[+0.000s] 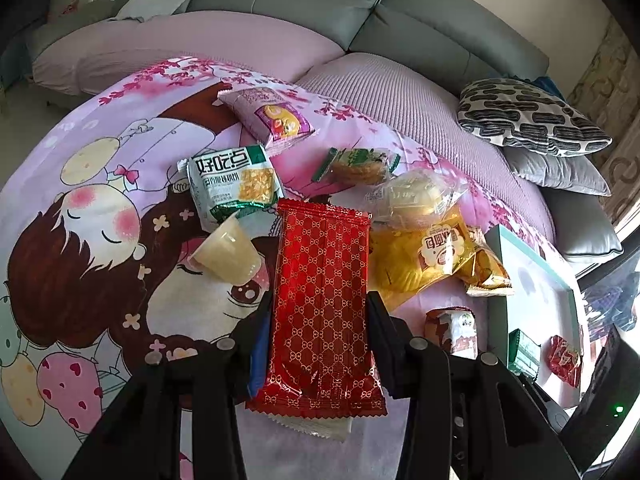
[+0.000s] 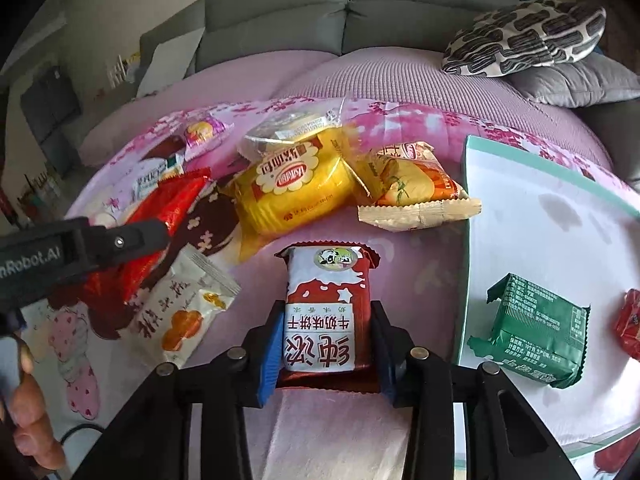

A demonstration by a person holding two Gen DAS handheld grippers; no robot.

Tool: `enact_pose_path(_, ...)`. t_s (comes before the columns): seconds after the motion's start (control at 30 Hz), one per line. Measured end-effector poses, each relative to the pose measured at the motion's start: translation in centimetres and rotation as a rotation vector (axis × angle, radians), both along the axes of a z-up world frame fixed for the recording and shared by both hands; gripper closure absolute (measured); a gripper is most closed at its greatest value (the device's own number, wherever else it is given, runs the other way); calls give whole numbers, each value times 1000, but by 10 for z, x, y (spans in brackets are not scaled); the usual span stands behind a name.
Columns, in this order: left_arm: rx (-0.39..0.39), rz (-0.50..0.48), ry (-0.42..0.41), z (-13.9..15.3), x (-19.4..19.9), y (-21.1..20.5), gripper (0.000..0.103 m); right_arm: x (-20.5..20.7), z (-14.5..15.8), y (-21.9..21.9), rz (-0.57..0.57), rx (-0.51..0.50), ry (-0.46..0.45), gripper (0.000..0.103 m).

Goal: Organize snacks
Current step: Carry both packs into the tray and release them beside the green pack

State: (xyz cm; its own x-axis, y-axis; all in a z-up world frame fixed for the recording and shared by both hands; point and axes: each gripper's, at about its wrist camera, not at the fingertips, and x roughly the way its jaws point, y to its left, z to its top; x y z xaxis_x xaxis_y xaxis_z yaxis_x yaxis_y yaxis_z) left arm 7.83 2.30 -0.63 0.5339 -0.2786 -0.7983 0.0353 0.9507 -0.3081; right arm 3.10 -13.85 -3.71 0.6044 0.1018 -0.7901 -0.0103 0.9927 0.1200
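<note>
Left wrist view, far left: my cartoon-print sheet [image 1: 80,208] covers the sofa seat, snacks scattered over it. A pale jelly cup [image 1: 226,254] lies tipped on its side, just below a green-and-white cracker bag [image 1: 234,182]; a purple packet [image 1: 268,118] sits further back. My left gripper [image 1: 320,320] is clamped on a long red patterned packet [image 1: 324,292], both fingers pressed against its sides, and a white wrapper pokes out beneath its lower edge. To its right I note a green-ended clear pastry wrapper [image 1: 356,166], a clear bag of pale pieces [image 1: 416,196] and a yellow bread bag [image 1: 420,260]. Right wrist view: my right gripper [image 2: 326,336] has a red-and-white milk biscuit packet [image 2: 326,312] between its blue-padded fingers, which press both sides; the packet rests on the sheet, just left of the white tray [image 2: 540,220]. On the tray lie a green packet [image 2: 536,328] and, at the right edge, a small red packet [image 2: 630,322]. Behind, a patterned cushion [image 2: 524,38] rests on a grey one.
</note>
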Motion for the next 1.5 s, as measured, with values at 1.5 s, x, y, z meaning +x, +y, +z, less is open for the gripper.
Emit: enact_pose_path(1.5, 4, -512, -238, 17, 2, -224, 58, -45, 22, -180, -525, 39, -140, 61)
